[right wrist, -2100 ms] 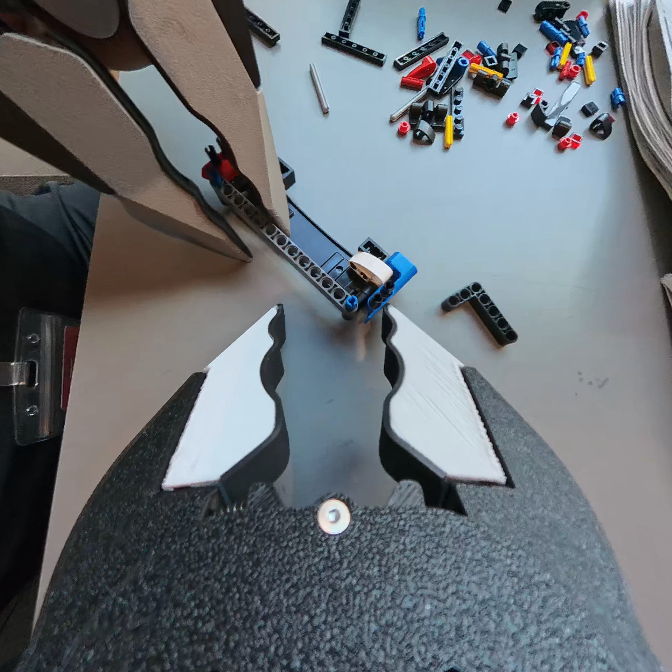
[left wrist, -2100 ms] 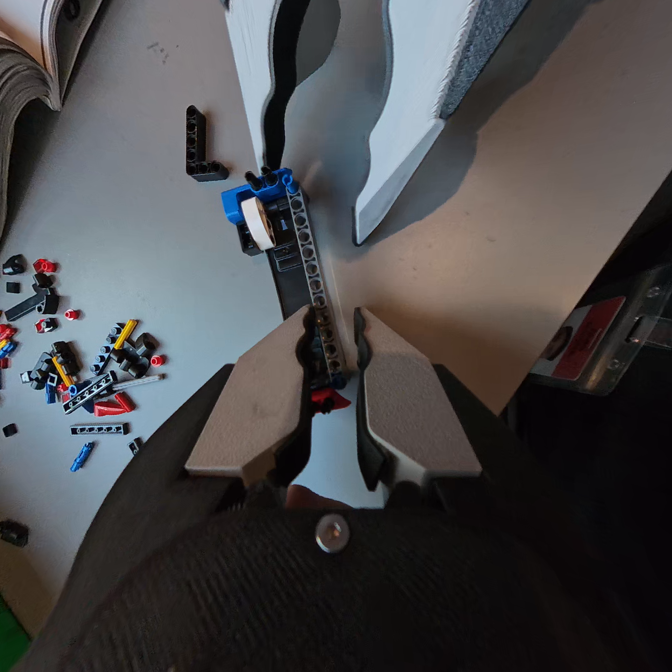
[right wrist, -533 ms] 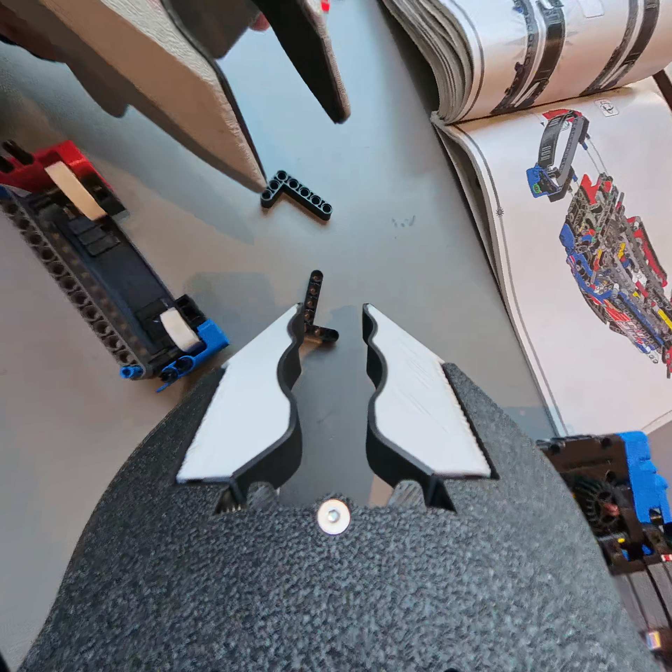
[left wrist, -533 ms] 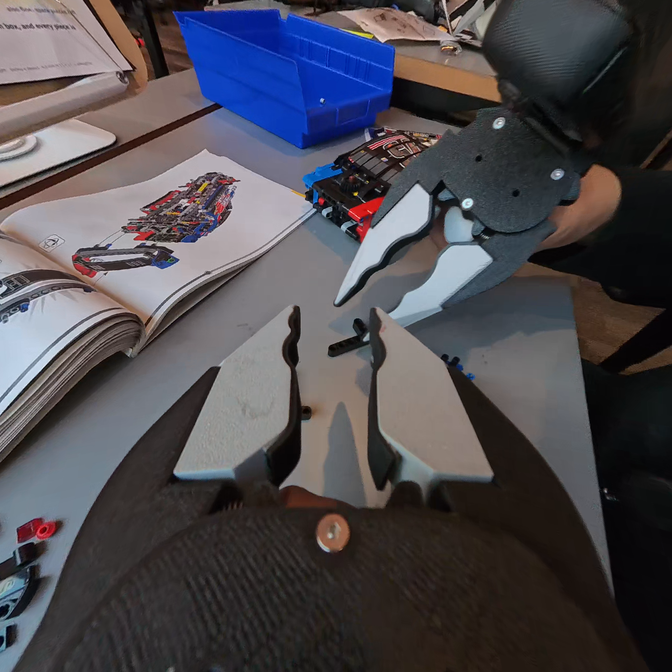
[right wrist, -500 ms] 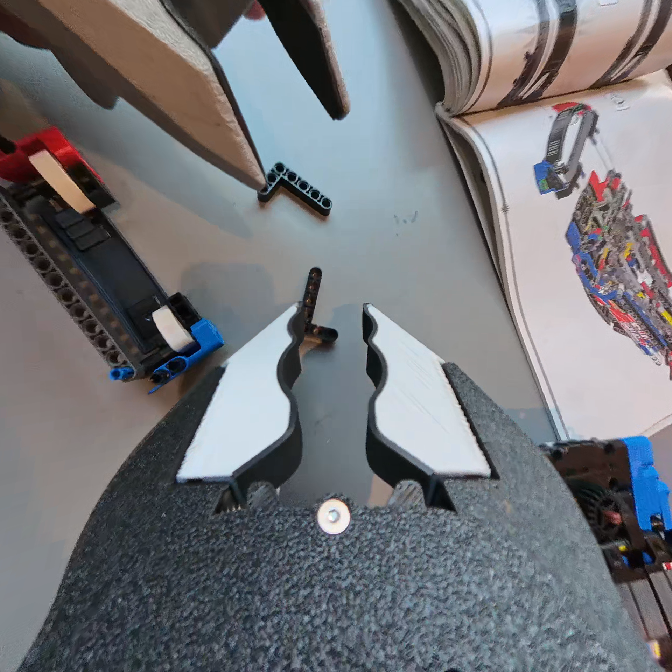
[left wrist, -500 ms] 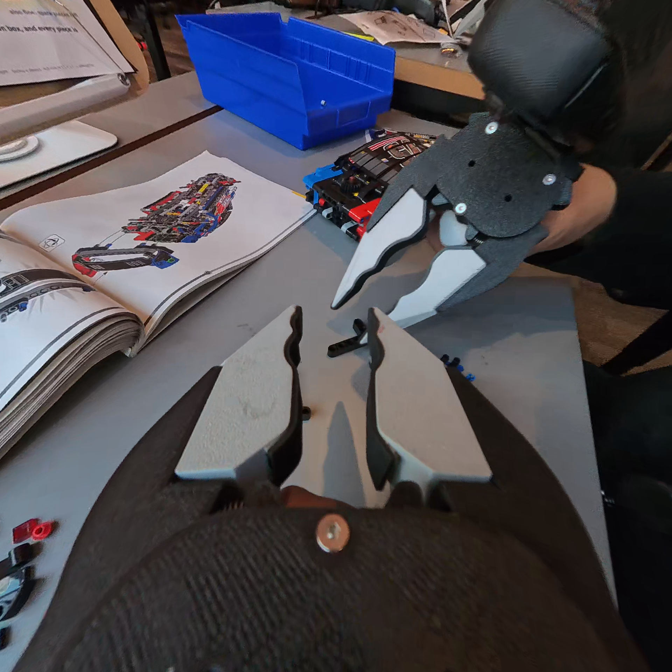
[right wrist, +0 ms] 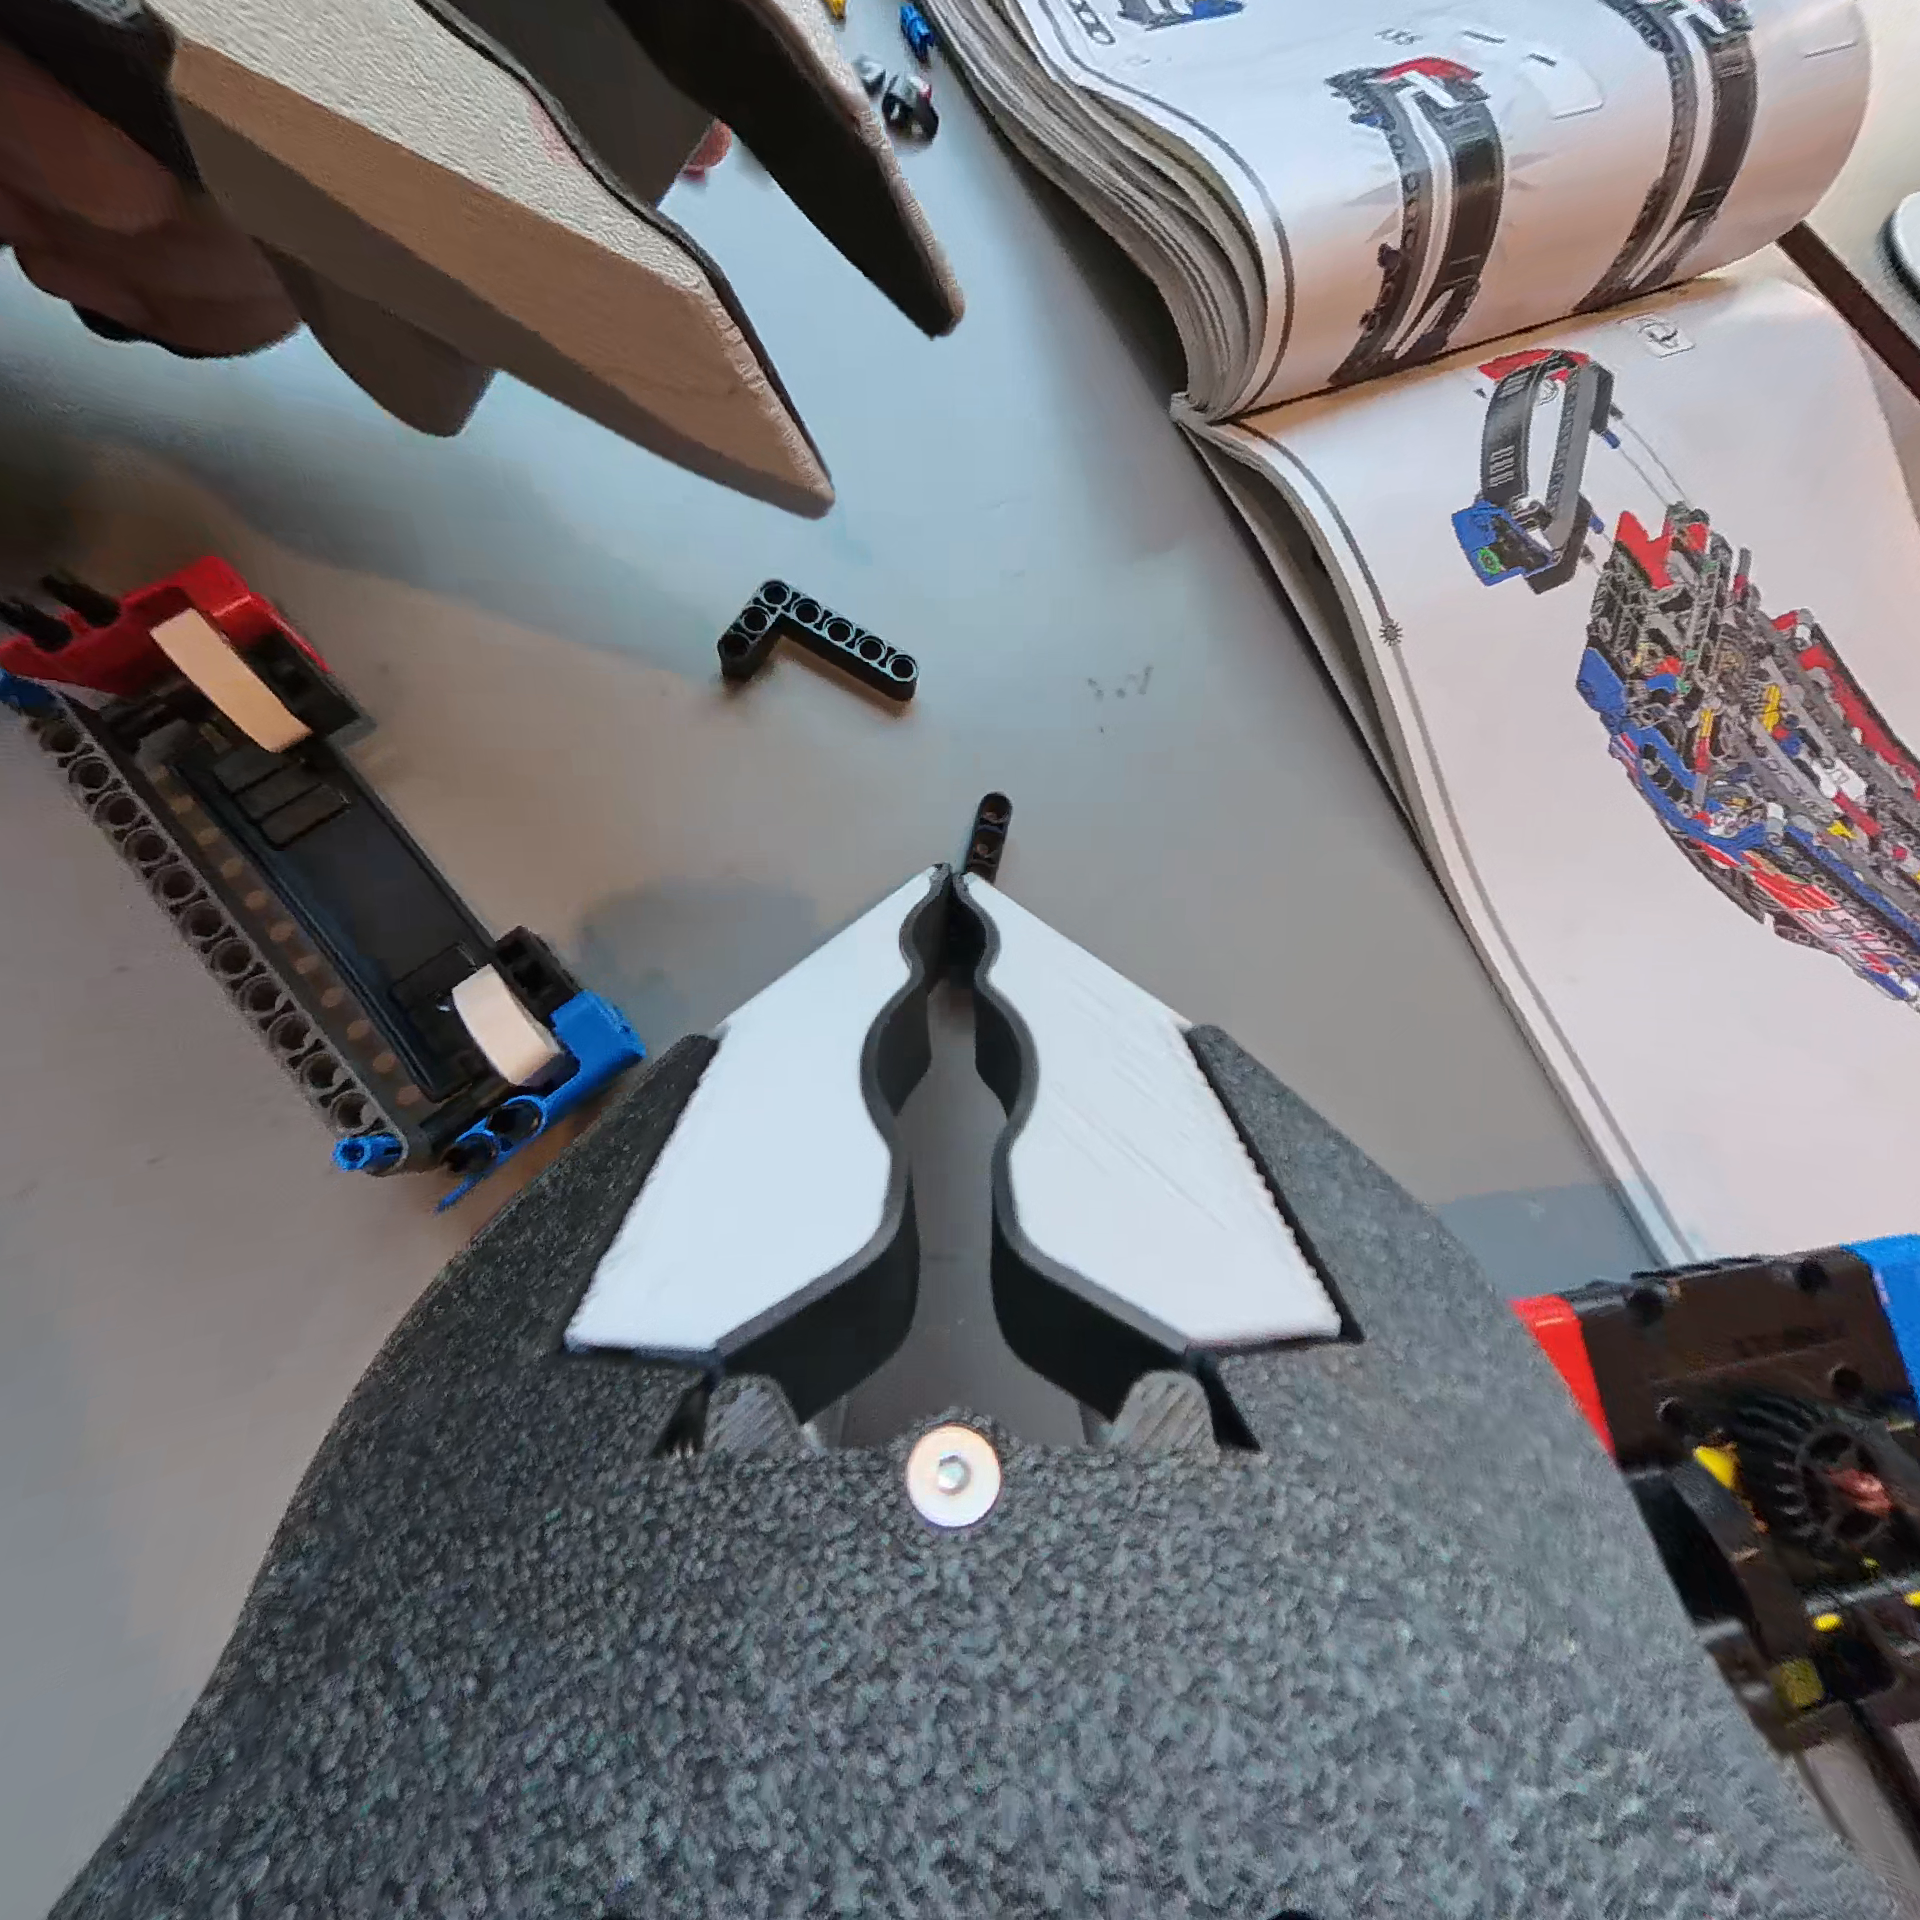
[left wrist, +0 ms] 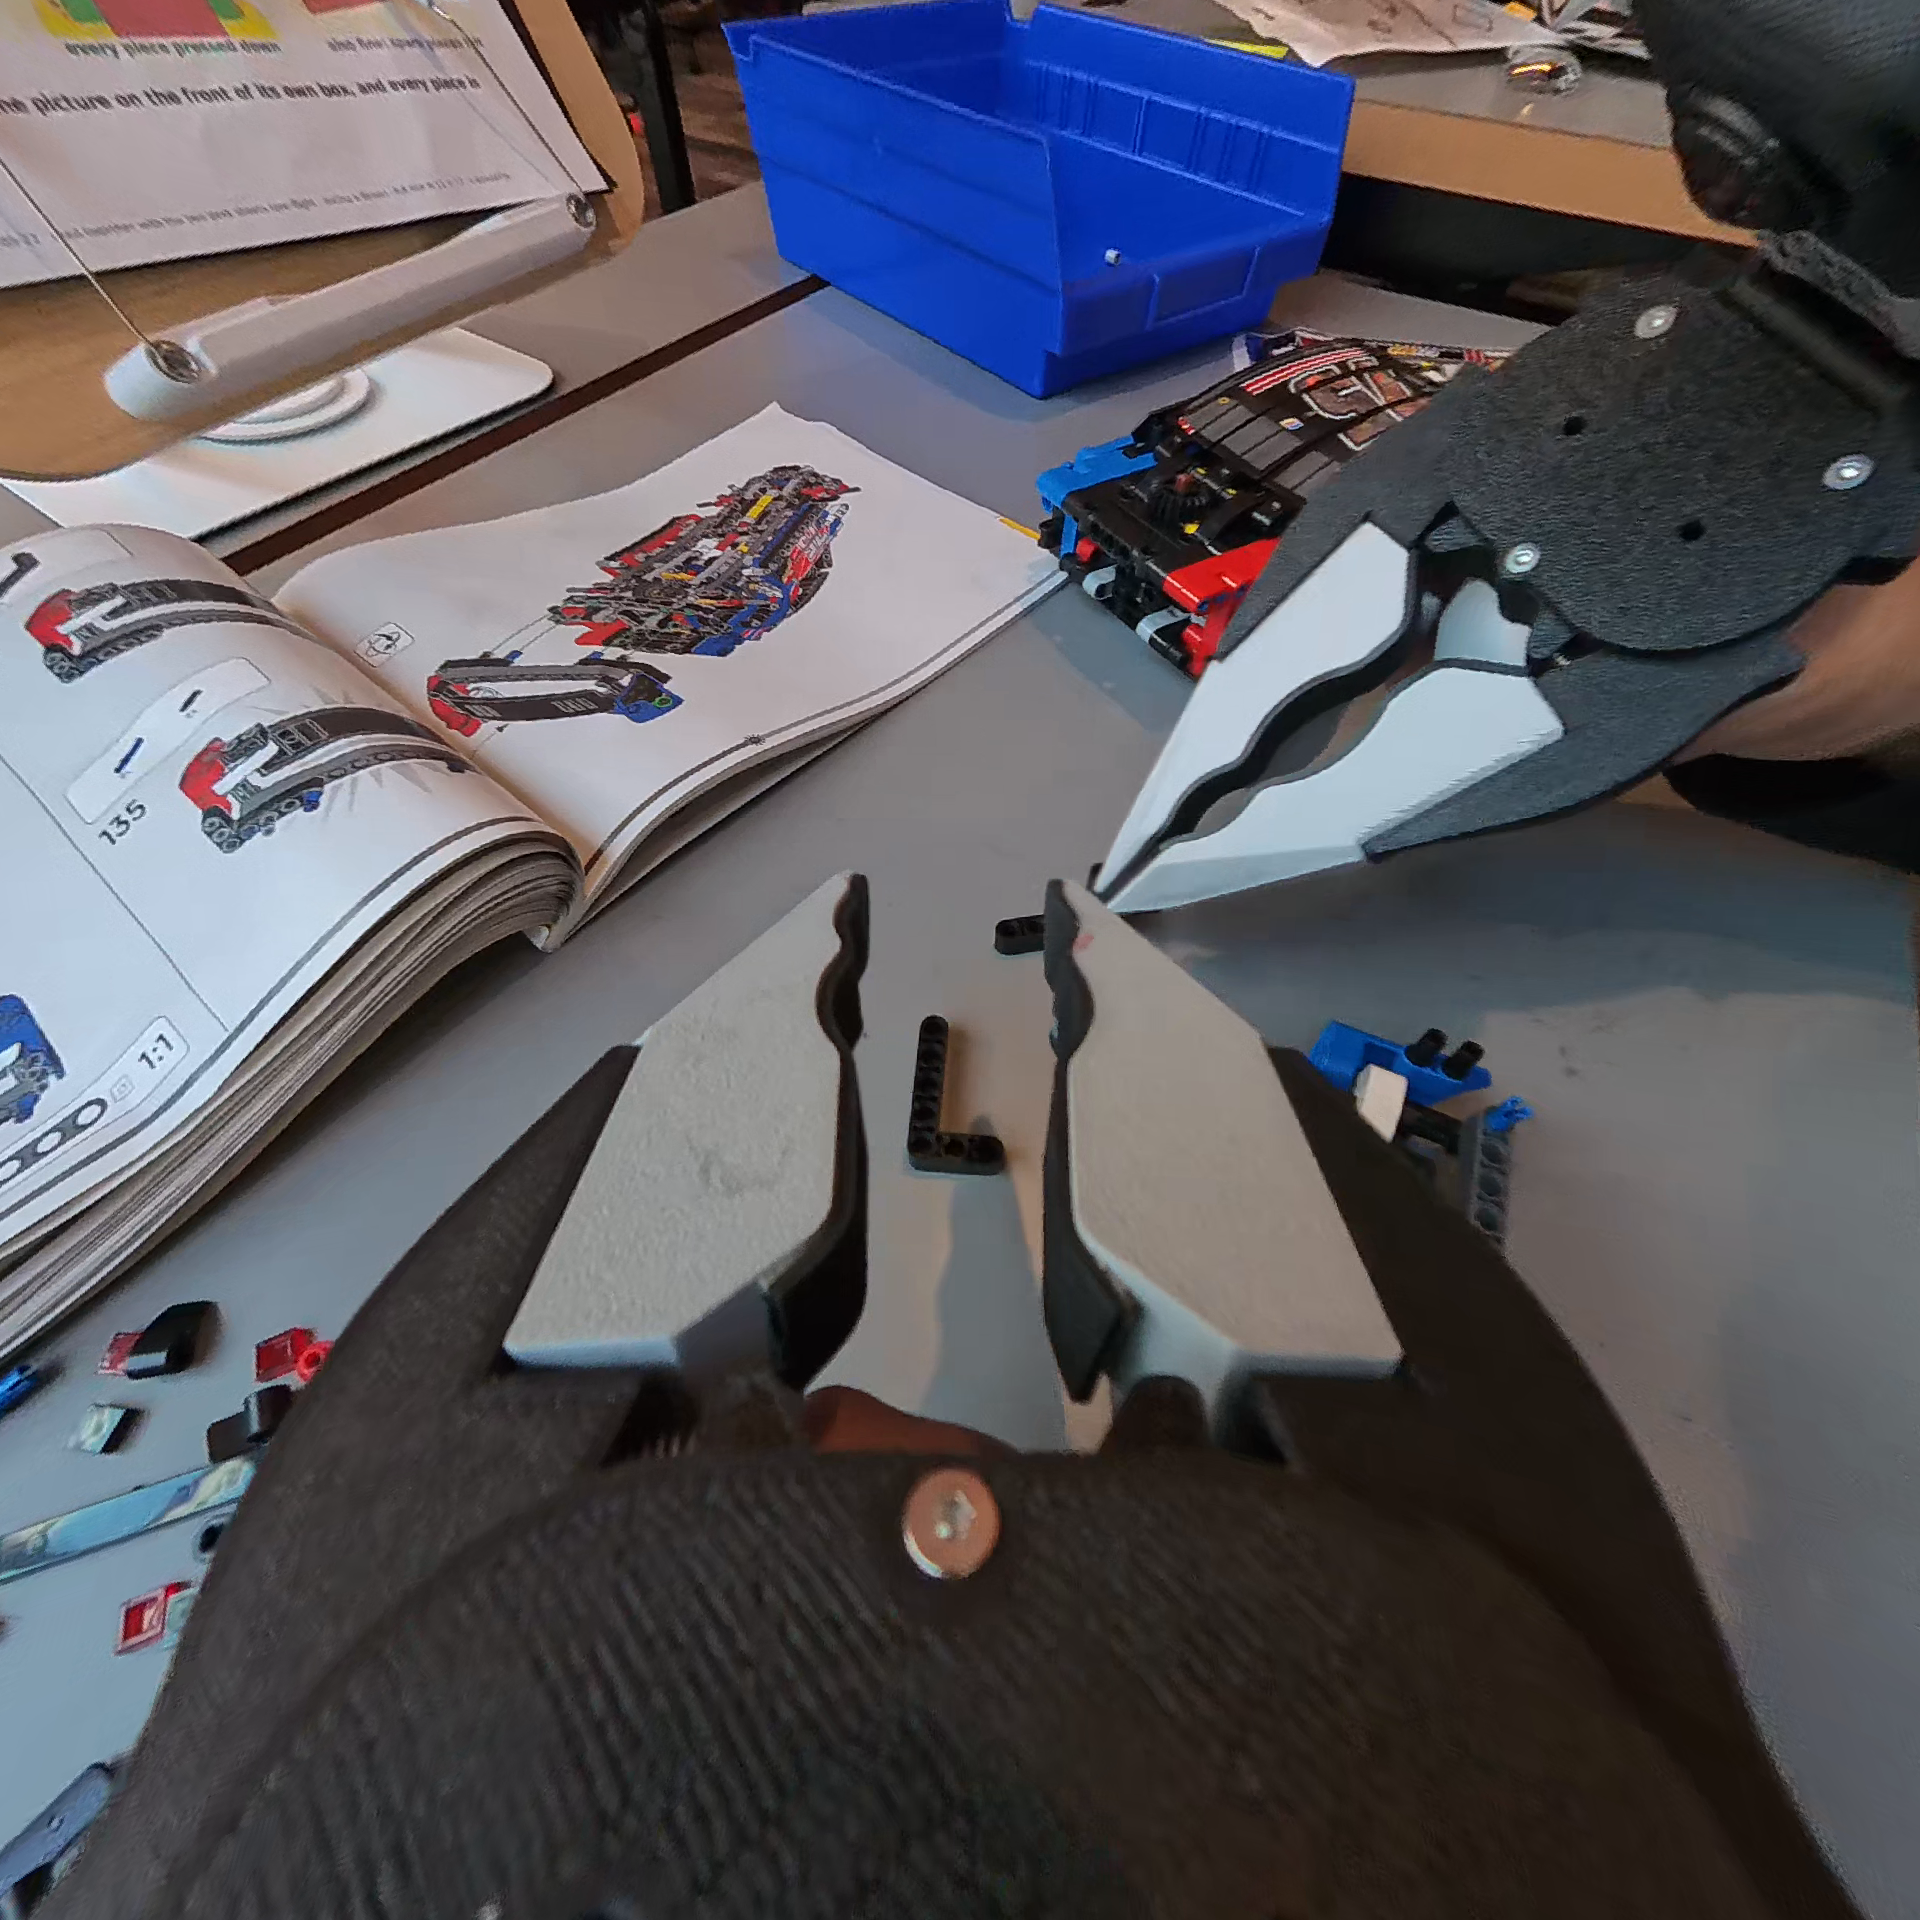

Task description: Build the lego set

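While the left gripper (left wrist: 951, 904) hovers wide apart, the right gripper (right wrist: 951, 875) pinches a black L-shaped beam (right wrist: 987, 831), its long axis pointing away beyond the fingertips.

Right gripper (right wrist: 952, 875) pinched on small black beam (right wrist: 987, 831), another L-shaped beam (right wrist: 821, 636) beyond.

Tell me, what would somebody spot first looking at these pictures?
Probably the right gripper, pinched shut on a small black lego piece on the grey table. Next, the big open instruction book with colourful car drawings on the left of the left wrist view, and the bright blue bin behind it. The left gripper hangs open over another black L-shaped piece.
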Tool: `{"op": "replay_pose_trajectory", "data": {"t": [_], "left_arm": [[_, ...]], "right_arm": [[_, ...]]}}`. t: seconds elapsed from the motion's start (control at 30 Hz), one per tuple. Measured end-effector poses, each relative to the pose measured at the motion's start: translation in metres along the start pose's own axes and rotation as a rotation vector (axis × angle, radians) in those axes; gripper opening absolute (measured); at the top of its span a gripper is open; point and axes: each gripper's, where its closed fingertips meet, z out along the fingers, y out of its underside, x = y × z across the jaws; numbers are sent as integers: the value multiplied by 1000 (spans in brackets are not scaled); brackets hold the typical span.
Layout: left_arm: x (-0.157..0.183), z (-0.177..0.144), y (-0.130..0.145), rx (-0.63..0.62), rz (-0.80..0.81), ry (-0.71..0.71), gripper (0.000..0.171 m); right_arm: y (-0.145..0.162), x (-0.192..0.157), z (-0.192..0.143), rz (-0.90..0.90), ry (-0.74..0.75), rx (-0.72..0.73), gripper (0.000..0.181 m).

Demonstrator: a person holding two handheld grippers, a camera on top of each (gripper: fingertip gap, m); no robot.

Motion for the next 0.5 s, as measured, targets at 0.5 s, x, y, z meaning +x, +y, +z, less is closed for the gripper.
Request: {"op": "replay_pose_trajectory", "data": {"t": [0.5], "left_arm": [[-64, 7, -59, -137, 42, -205, 29]], "right_arm": [[19, -10, -18, 8, -17, 92, 5]]}}
